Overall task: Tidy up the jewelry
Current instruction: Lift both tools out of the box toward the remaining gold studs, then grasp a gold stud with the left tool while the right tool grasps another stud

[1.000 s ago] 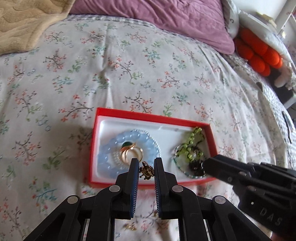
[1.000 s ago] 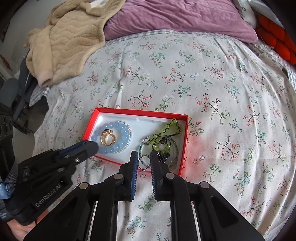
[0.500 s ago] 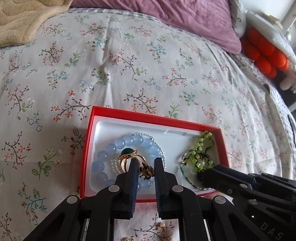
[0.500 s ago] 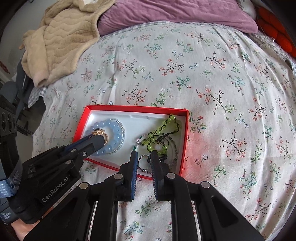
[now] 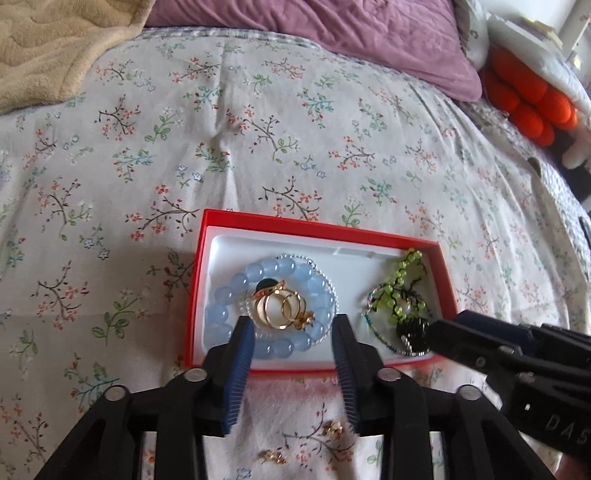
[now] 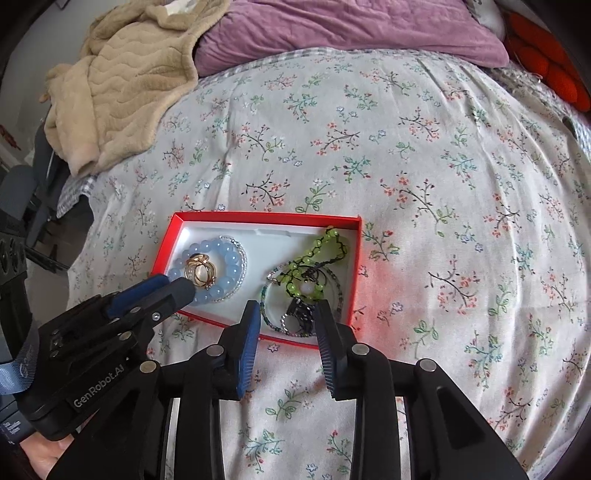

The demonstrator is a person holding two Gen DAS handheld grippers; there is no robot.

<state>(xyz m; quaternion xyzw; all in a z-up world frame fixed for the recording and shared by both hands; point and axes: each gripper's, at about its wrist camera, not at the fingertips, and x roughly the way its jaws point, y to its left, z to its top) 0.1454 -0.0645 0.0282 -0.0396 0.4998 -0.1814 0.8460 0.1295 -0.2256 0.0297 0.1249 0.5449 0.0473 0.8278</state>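
A red box with a white lining lies on the floral bedspread. In its left half a blue bead bracelet rings several gold rings. A small gold piece rests against them. My left gripper hangs just over it, jaws opening, pads touching nothing. In the right half lie a green bead string and a dark pendant. My right gripper is over the pendant, jaws opening, pads clear of it.
Two small gold earrings lie on the bedspread in front of the box. A beige blanket and a purple pillow are at the far end of the bed. An orange plush sits at the far right.
Both grippers have opened. The small gold piece left the left jaws and lies by the rings. The dark pendant left the right jaws and lies in the box.
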